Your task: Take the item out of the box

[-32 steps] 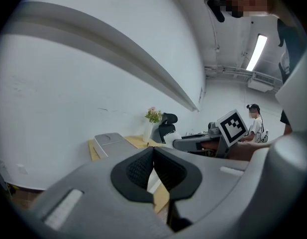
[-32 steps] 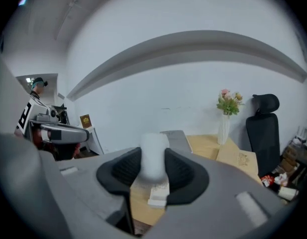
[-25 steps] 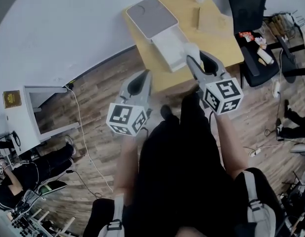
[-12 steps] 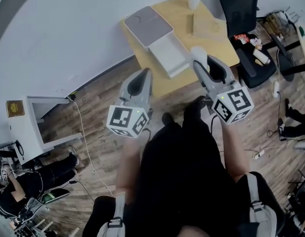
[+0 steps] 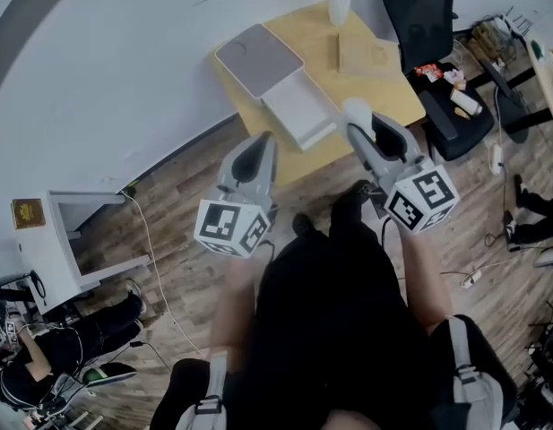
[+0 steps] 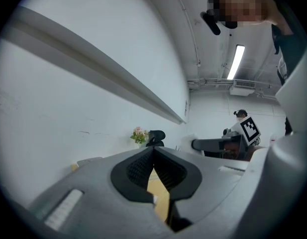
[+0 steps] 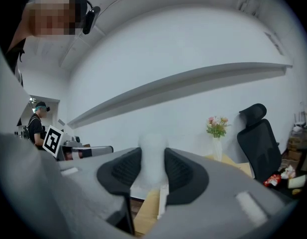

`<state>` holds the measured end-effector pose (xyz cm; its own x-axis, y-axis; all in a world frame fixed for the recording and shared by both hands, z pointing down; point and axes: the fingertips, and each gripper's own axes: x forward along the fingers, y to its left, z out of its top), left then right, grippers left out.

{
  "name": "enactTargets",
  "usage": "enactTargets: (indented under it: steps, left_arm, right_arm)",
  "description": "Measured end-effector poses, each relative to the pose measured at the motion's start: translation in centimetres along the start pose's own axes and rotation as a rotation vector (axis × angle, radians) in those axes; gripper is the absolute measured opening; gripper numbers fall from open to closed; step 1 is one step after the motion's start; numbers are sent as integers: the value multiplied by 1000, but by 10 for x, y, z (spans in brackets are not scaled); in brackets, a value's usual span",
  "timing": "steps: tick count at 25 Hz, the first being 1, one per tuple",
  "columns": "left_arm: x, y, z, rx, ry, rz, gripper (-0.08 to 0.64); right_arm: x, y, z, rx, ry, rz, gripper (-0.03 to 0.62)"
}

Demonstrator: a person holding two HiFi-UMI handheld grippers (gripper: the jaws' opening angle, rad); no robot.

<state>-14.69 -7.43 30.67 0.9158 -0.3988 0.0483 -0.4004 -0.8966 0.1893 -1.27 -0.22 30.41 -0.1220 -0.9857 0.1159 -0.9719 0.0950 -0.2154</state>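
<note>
Above the near edge of the wooden counter (image 5: 388, 88), the right claw (image 5: 360, 124) is clamped on a pale white item (image 5: 355, 110), which stands upright between its pads and is too blurred to identify further. The item is out of the box (image 5: 298, 113), just to the right of it in the head view. The box lies open on the counter, its grey lid (image 5: 258, 58) against its far end. The left claw (image 5: 263, 140) hangs alongside, tips together and empty. A vase of flowers (image 5: 338, 3) stands at the counter's far edge, with a black office chair (image 5: 424, 12) beside it.
</note>
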Motion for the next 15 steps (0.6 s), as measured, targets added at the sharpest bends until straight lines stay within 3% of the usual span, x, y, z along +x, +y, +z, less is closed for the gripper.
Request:
enactTargets:
  steps: [15]
  left_arm:
    - [8,4,-4,-6,4,3,8]
  right_arm:
    - [3,-5,1,-28,8,14,147]
